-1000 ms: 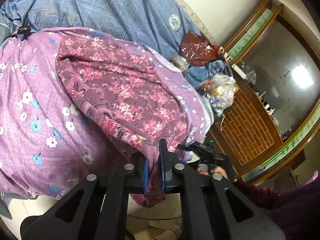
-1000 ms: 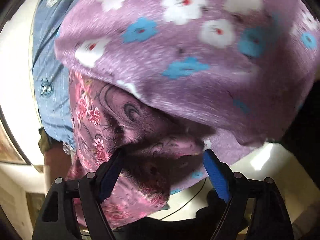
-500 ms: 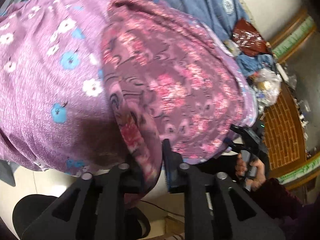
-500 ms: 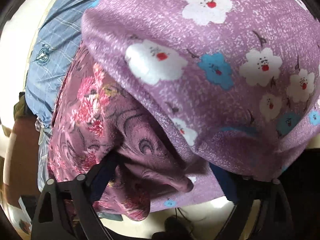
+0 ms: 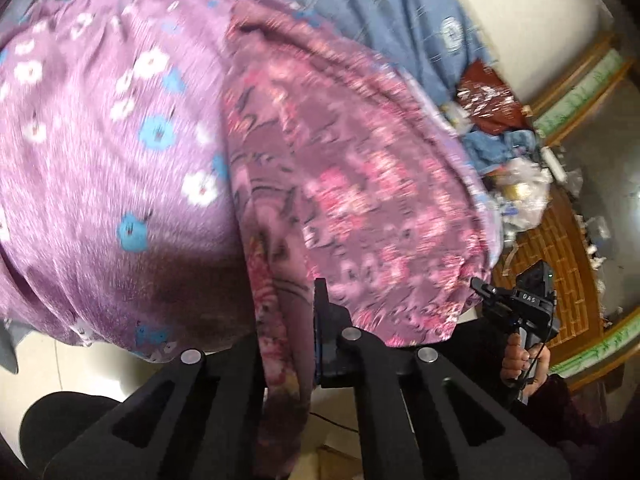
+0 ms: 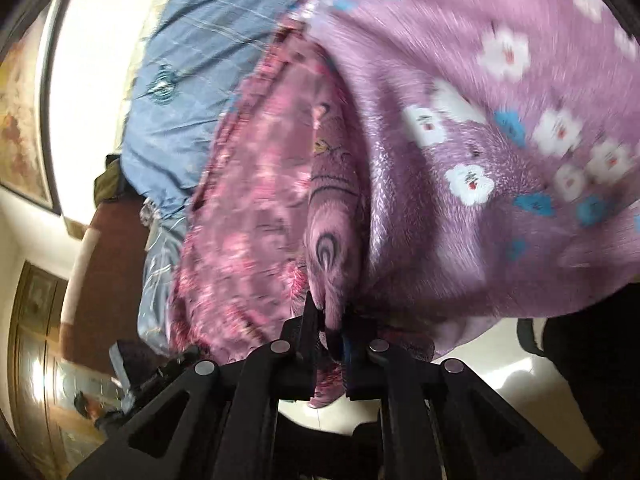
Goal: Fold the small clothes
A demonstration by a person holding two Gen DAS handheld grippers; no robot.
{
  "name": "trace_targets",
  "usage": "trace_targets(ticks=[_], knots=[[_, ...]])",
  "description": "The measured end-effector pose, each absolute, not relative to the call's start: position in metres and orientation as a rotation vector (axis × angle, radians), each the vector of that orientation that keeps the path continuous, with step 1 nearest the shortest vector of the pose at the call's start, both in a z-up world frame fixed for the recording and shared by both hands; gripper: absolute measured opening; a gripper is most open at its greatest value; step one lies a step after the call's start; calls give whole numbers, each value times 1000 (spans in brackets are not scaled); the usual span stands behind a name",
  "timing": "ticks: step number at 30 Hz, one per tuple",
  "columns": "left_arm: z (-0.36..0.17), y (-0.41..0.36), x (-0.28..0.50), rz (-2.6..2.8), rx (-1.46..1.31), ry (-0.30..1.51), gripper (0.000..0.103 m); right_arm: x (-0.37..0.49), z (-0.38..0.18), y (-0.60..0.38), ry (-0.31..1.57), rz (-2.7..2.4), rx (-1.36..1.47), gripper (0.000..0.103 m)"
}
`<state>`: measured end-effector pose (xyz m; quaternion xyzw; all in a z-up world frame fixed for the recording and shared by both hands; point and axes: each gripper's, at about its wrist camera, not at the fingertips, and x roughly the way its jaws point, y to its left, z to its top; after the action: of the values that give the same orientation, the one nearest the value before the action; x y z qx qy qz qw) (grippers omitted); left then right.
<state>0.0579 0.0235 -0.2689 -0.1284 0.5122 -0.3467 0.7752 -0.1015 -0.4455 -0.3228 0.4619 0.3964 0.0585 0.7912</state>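
Both claws grip the dark pink paisley garment (image 5: 360, 208): the left claw (image 5: 288, 332) pinches its hanging edge, the right claw (image 6: 330, 320) another fold, atop the purple flowered cloth (image 5: 112, 152).

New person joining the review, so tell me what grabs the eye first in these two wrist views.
The dark pink floral garment fills the middle, pinched at its near edge by the left gripper and the right gripper. It lies on a lilac cloth with white and blue flowers over a blue checked sheet. Both views are motion-blurred.
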Motion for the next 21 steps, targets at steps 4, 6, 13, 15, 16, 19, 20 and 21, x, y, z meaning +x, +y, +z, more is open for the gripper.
trace_targets(ticks=[4,6,13,15,16,19,20,21], knots=[[-239,27,61,-811,-310,1064,1,-112,-292,-459,874,146,962,8],[-231,24,64,-826,-336,1056,1,-105,-281,-463,890,134,963,7],[-195,26,72,-896,-414,991,1,-104,-244,-482,807,179,956,6],[-188,26,76,-903,-434,984,1,-101,-244,-484,810,173,968,13],[-184,26,78,-904,-435,976,1,-101,-248,-484,833,151,976,14],[-173,24,79,-910,-438,972,1,-103,-272,-481,895,115,1072,67],[-171,22,79,-910,-432,972,1,-106,-283,-479,903,91,1114,90],[-167,19,80,-908,-422,975,1,-111,-294,-475,907,67,1151,92]])
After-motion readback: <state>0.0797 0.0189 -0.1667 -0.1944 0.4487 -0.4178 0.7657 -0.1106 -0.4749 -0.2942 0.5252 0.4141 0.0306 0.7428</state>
